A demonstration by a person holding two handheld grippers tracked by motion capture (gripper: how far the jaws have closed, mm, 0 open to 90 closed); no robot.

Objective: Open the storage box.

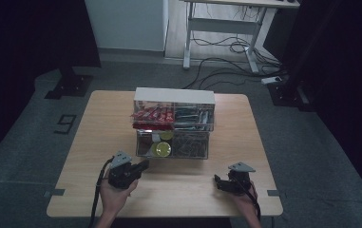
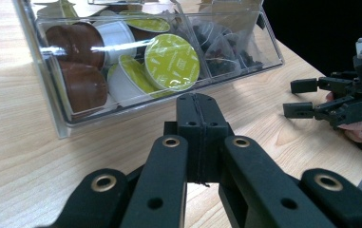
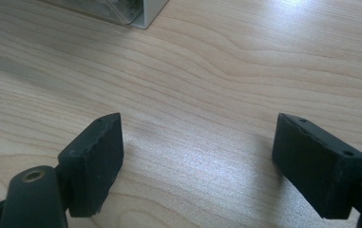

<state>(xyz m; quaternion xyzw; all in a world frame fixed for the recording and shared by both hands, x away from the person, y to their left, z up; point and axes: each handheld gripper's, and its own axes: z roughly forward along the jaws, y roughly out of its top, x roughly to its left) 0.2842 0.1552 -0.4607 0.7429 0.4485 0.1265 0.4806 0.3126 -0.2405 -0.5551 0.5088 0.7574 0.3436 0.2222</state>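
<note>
A clear plastic drawer unit point(image 1: 174, 124) stands mid-table, its lower drawer point(image 1: 171, 146) pulled forward. In the left gripper view that drawer point(image 2: 50, 90) holds green-lidded and brown coffee capsules point(image 2: 171, 61) on one side and dark sachets point(image 2: 221, 52) on the other. My left gripper point(image 1: 144, 165) is shut with nothing between its fingers, its tips point(image 2: 200, 102) just short of the drawer's front wall. My right gripper point(image 1: 216, 180) rests open over bare table at the front right, with nothing between its pads point(image 3: 98, 152). It also shows across the table as the open right gripper point(image 2: 304, 97).
The upper drawers hold red packets point(image 1: 152, 115) and dark items point(image 1: 193, 116). The wooden table point(image 1: 98, 123) has free room left and right of the unit and along the front edge. A desk frame point(image 1: 221, 33) and floor cables point(image 1: 226, 57) lie beyond.
</note>
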